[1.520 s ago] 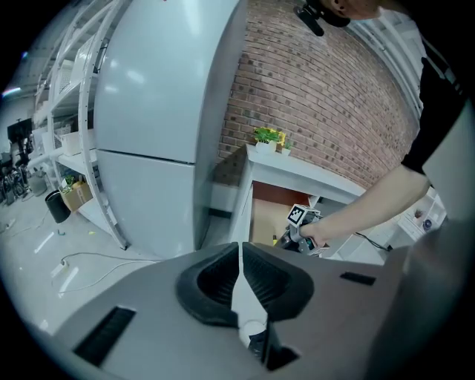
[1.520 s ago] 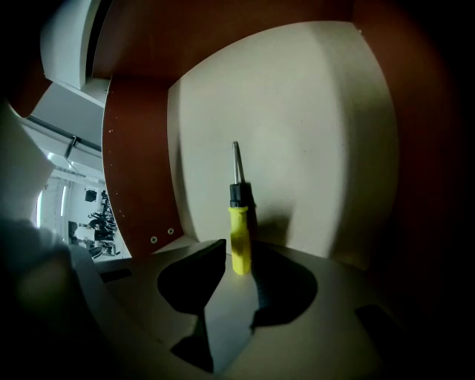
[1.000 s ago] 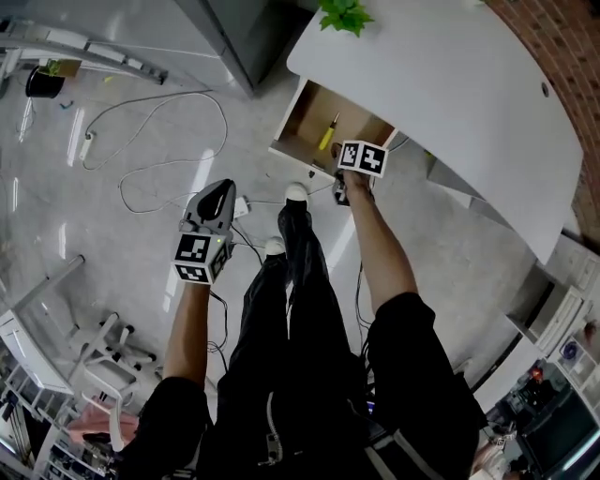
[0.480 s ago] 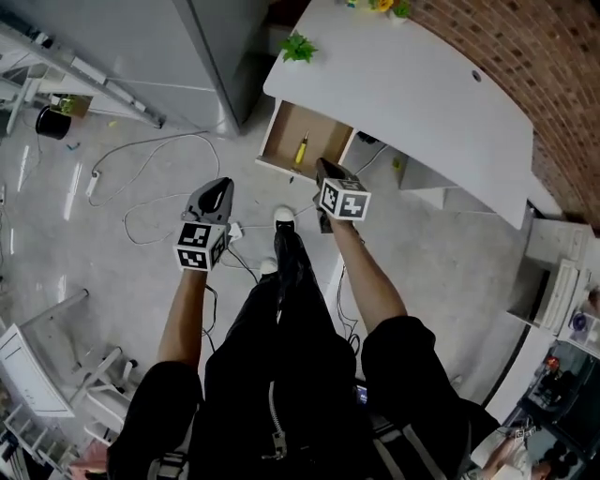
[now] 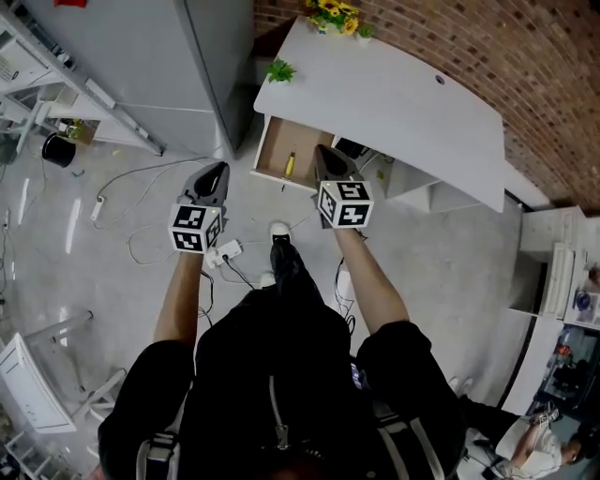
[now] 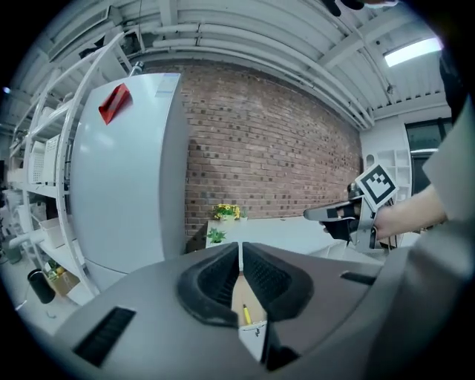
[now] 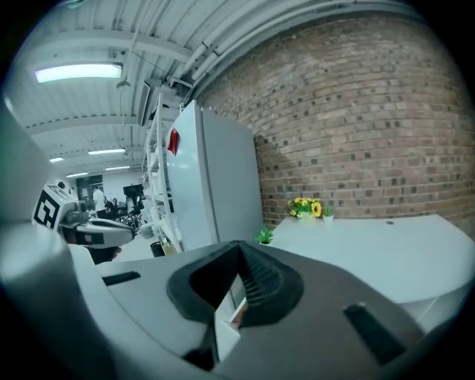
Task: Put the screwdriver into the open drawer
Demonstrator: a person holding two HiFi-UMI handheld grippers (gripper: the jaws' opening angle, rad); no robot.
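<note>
The yellow-handled screwdriver lies inside the open wooden drawer of the white desk, far below both grippers. In the left gripper view it shows as the screwdriver through the slit under the jaws. My left gripper hangs left of the drawer, shut and empty. My right gripper is held over the drawer's right edge, also shut with nothing in it. The left gripper and right gripper both point roughly level at the brick wall. Each sees the other: the right gripper, the left gripper.
A tall grey cabinet stands left of the desk. Cables and a power strip lie on the floor by the person's feet. A small plant and yellow flowers sit on the desk. Shelving is at the far left.
Both grippers have risen well above the floor, the right one lifting away from the drawer front. The view has pulled back from the drawer. The screwdriver stays in the drawer.
</note>
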